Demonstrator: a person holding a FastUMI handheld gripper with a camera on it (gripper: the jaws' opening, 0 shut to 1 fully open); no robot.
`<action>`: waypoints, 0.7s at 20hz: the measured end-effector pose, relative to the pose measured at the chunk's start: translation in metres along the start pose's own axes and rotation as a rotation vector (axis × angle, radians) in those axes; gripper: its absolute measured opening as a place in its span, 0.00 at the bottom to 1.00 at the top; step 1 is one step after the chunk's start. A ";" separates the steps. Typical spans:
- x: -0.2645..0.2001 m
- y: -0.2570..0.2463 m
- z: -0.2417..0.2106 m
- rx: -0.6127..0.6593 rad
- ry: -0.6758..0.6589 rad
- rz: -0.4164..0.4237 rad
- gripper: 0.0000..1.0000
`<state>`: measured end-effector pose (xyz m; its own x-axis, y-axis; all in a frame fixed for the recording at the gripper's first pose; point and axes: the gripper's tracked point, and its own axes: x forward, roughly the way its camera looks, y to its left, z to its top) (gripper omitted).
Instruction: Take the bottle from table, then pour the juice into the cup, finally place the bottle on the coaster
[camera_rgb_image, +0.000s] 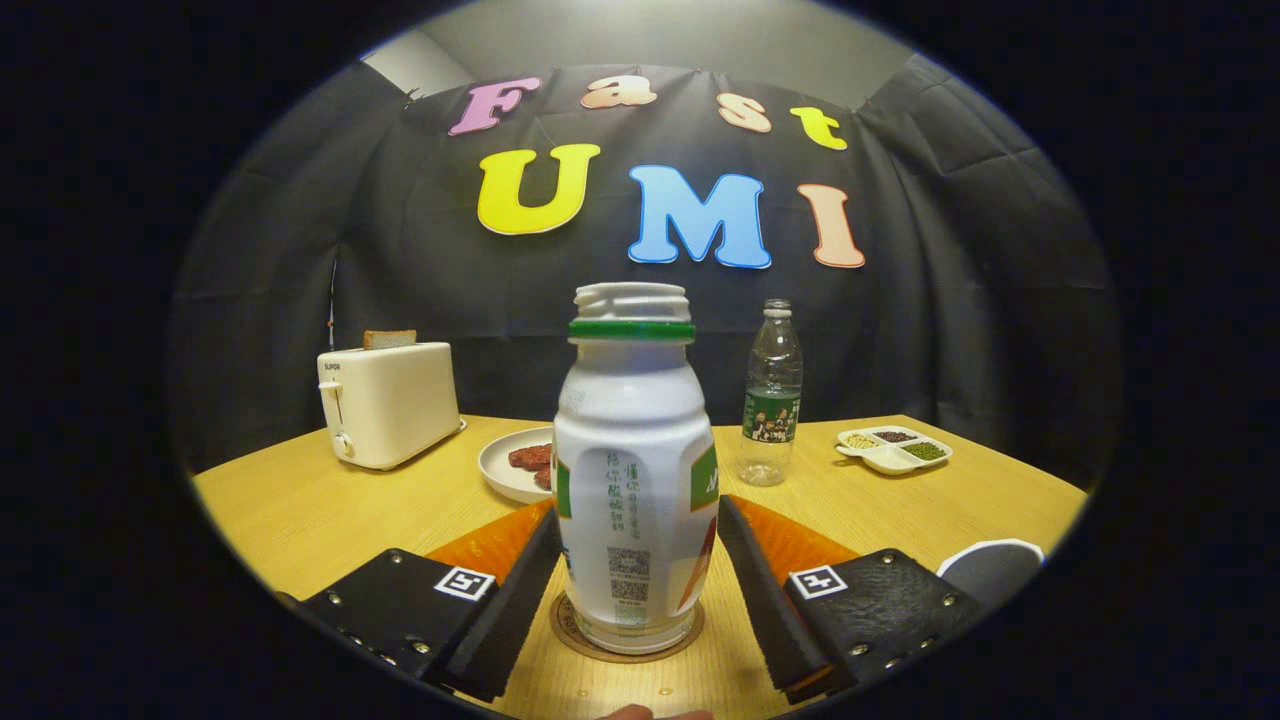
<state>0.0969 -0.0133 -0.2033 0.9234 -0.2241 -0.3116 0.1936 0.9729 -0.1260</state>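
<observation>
Bottle (634, 470) stands upright, uncapped, on coaster (627, 632) near table (300, 510) front edge. Gripper (634, 590) jaws part-open, flanking bottle, left one close or touching, right one showing gap; nothing gripped. Risk: pulling back off-line clips bottle, tipping it off coaster.

My one camera rides on the tongs (640, 575) and looks forward along their two fingers, which rise from the bottom of the picture. It sits low, just above the worktop (330, 505), facing level toward the booth's cloth wall. The bottle (633, 470) stands very close between the fingers, which are spread to either side of it, and takes up the middle. The fisheye lens bends the worktop's far edge and still takes in the toaster (388, 402) far behind on one side and the divided dish (893, 449) on the other.
</observation>
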 end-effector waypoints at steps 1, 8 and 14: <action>0.000 0.001 0.000 0.009 0.003 0.006 0.93; -0.004 0.002 -0.002 0.020 0.018 0.021 0.96; -0.012 0.004 0.026 0.041 -0.054 0.030 0.96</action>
<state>0.0957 -0.0050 -0.1754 0.9453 -0.1928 -0.2633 0.1783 0.9809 -0.0783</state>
